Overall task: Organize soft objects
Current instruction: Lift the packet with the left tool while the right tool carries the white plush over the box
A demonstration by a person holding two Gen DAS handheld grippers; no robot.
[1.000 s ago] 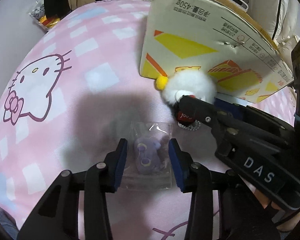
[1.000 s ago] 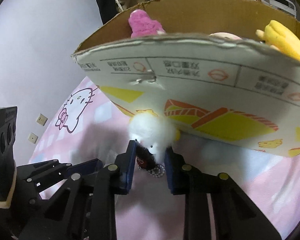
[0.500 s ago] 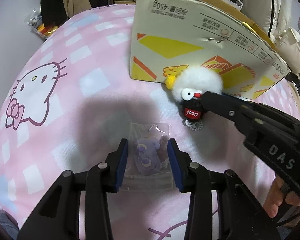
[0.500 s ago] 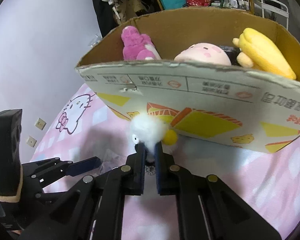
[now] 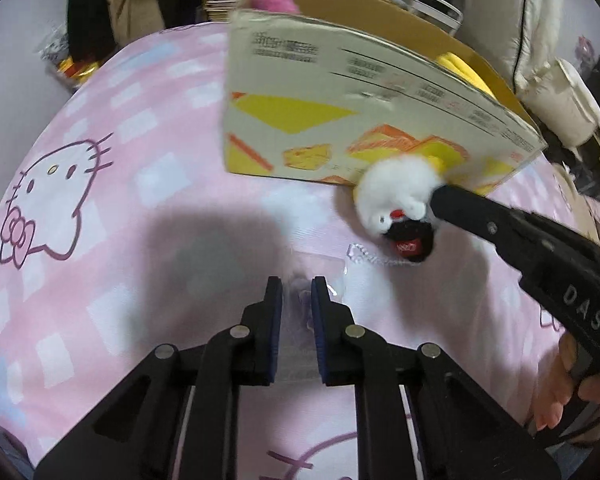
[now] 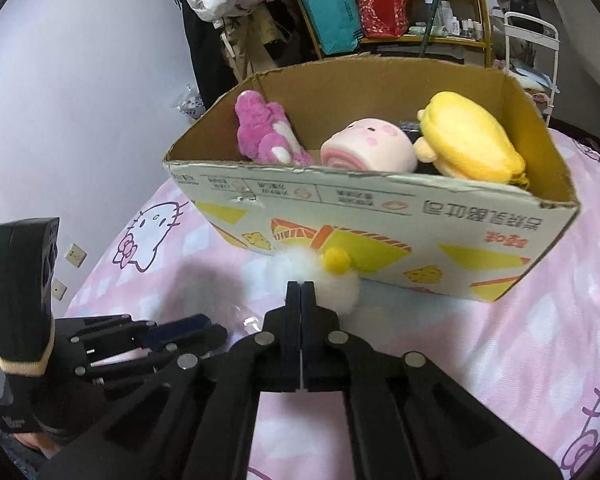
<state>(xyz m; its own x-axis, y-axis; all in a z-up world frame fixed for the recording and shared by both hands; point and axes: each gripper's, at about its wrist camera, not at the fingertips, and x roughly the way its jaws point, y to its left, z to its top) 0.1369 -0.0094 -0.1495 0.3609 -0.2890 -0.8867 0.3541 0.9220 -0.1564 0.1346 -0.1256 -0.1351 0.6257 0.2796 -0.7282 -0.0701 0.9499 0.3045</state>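
Observation:
My left gripper (image 5: 296, 289) is closing its jaws on a clear bag with a small purple toy (image 5: 300, 300), and the pads press it just above the pink bedspread. In the left wrist view my right gripper (image 5: 440, 196) comes in from the right, its jaws closing on a white fluffy toy (image 5: 392, 188) with a black and red body. In the right wrist view the right gripper (image 6: 301, 286) pinches the white fluff (image 6: 340, 286) next to its yellow ball (image 6: 336, 260), in front of the open cardboard box (image 6: 380, 208). The left gripper (image 6: 180, 326) sits low on the left.
Inside the box lie a magenta plush (image 6: 260, 128), a pink roll plush (image 6: 368, 148) and a yellow plush (image 6: 468, 144). The box stands on a pink cat-print bedspread (image 5: 100, 200). Cluttered shelves (image 6: 380, 12) and hanging clothes are behind the bed. A hand (image 5: 568, 392) holds the right gripper.
Both pairs of jaws have narrowed onto their toys. The right gripper has risen with the white toy, so the box's inside now shows. The left gripper moved slightly with the bag.

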